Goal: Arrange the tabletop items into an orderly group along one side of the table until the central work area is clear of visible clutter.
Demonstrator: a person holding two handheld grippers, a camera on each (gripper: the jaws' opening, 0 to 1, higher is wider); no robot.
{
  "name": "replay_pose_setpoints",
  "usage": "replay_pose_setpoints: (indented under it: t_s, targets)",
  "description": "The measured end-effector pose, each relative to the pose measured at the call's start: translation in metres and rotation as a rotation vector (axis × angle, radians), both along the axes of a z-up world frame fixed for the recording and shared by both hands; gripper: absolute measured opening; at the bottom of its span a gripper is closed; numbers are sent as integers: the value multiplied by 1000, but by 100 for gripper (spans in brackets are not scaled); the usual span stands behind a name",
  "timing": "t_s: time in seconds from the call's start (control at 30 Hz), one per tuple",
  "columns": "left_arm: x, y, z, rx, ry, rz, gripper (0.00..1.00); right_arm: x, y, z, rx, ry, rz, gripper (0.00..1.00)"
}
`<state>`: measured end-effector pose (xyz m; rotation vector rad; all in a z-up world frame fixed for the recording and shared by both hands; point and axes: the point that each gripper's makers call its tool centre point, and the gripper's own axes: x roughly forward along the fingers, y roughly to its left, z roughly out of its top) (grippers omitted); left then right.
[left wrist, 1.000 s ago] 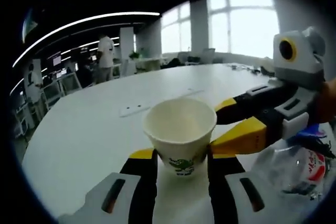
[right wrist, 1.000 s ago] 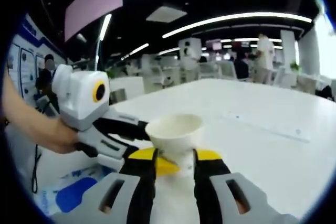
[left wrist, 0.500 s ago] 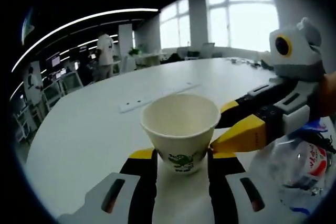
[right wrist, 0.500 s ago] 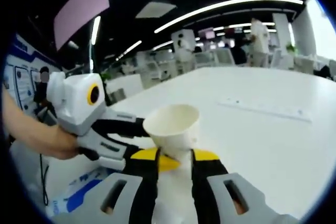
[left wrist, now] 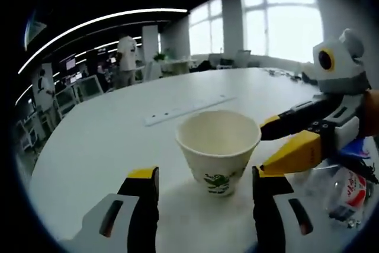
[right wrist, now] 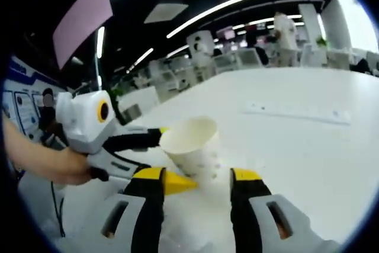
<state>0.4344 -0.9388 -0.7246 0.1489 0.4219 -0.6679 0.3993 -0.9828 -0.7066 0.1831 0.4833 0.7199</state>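
A white paper cup with a green print stands upright on the white table. My left gripper is open, one jaw on each side of the cup's base and clear of it. My right gripper is open too, and the cup sits just ahead of the gap between its jaws. In the left gripper view the right gripper reaches in from the right, its yellow tips beside the cup. In the right gripper view the left gripper comes in from the left, held by a hand.
A crumpled clear plastic bottle with a red label lies at the right, under the right gripper. A long white strip lies flat farther along the table. Desks, chairs and a standing person are in the background.
Both grippers have opened: the jaws that were tight beside the cup's base now stand wide apart. The cup rests on the table, free of them.
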Motion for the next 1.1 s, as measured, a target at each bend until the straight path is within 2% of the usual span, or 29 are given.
replay_pose_setpoints:
  t_s: [0.13, 0.33, 0.47, 0.6, 0.9, 1.1]
  targets:
    - [-1, 7, 2, 4, 18, 31, 87, -9, 0, 6, -4, 6, 20, 51]
    - [-10, 16, 10, -34, 48, 65, 94, -22, -5, 16, -8, 14, 31, 58]
    - [-16, 21, 16, -66, 72, 96, 94, -29, -6, 24, 17, 33, 25, 59]
    - [-23, 28, 25, -83, 82, 127, 94, -35, -6, 30, 8, 31, 29, 59]
    - [-44, 41, 46, -47, 72, 149, 93, -50, 0, 43, 13, 34, 55, 58]
    - [-62, 42, 55, -34, 78, 161, 90, -58, -3, 49, 21, 48, 56, 58]
